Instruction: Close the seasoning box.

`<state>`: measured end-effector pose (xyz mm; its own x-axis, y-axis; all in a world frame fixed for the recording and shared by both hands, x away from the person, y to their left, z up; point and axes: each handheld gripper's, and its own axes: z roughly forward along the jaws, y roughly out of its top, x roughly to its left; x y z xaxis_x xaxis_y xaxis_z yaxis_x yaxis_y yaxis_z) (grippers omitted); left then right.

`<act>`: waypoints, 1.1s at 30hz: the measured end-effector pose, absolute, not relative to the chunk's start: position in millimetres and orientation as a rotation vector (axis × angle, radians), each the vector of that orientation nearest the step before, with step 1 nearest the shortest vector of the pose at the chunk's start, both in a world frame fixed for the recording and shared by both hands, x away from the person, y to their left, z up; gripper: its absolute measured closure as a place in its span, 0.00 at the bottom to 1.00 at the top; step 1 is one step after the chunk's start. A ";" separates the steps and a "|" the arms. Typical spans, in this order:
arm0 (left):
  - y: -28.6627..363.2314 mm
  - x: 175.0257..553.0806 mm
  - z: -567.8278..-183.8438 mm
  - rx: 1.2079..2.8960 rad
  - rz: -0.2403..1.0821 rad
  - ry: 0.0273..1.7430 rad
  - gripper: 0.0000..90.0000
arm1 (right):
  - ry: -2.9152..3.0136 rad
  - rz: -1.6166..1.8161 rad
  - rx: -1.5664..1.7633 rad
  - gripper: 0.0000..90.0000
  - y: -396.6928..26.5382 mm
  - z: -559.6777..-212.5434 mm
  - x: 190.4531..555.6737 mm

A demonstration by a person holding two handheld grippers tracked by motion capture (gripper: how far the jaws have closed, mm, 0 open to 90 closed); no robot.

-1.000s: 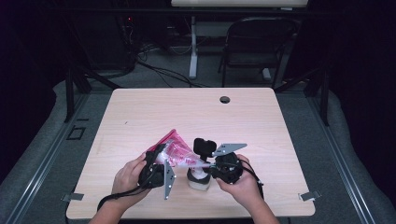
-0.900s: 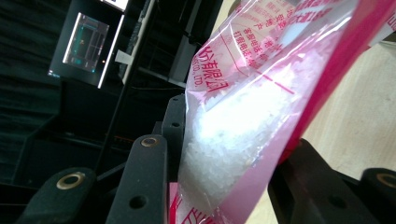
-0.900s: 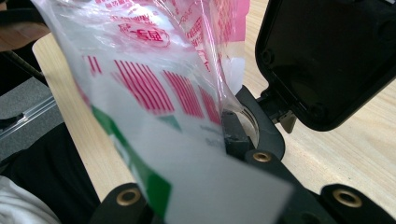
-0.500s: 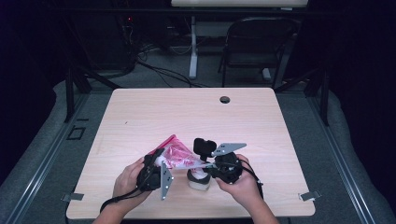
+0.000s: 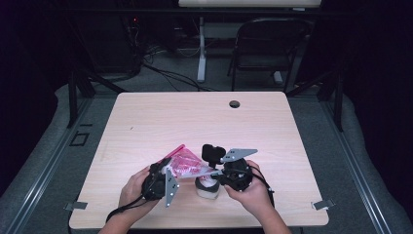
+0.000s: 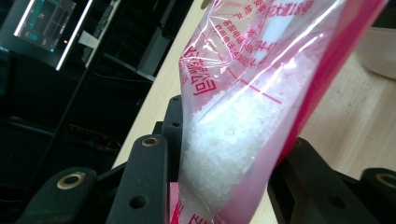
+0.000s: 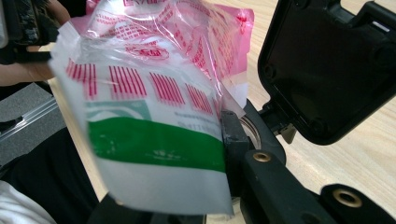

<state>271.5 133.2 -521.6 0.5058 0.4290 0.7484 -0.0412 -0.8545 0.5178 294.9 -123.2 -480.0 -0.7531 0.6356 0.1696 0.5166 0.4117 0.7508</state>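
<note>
A clear plastic bag (image 5: 185, 163) with pink print holds white granules (image 6: 233, 140). My left gripper (image 5: 163, 169) is shut on one end of it, and the granules bulge between the jaws (image 6: 229, 135). My right gripper (image 5: 221, 174) pinches the other end, where a green band (image 7: 154, 144) crosses the bag (image 7: 154, 93); the bag hides one of its jaws. Under the bag stands a small white jar (image 5: 207, 189), also in the left gripper view (image 6: 380, 51). Its black flip lid (image 5: 213, 152) is up and looms large in the right gripper view (image 7: 327, 65).
The light wooden table (image 5: 195, 117) has a round cable hole (image 5: 234, 104) near its far edge. Both hands work close to the front edge. A folding chair (image 5: 265, 44) and cables lie on the floor beyond the table.
The bag's pink far corner has dropped a little toward the table as the left hand tilted. The right gripper and the jar have stayed put.
</note>
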 end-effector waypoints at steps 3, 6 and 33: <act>134.1 272.1 -524.5 2.274 1.303 0.331 0.76 | 2.521 1.264 1.028 0.99 -122.6 -480.0 295.1; 136.1 273.7 -526.7 2.279 1.274 0.344 0.76 | 2.522 1.273 1.020 0.99 -122.1 -479.3 294.9; 143.0 283.0 -549.7 2.301 1.015 0.473 0.75 | 2.511 1.295 1.001 0.98 -112.6 -479.3 294.5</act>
<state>283.0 143.0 -549.7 0.6486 0.5234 0.5526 0.0867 -0.7721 0.6295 294.5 -112.6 -479.3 -0.7676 0.6188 0.1670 0.4949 0.4067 0.7679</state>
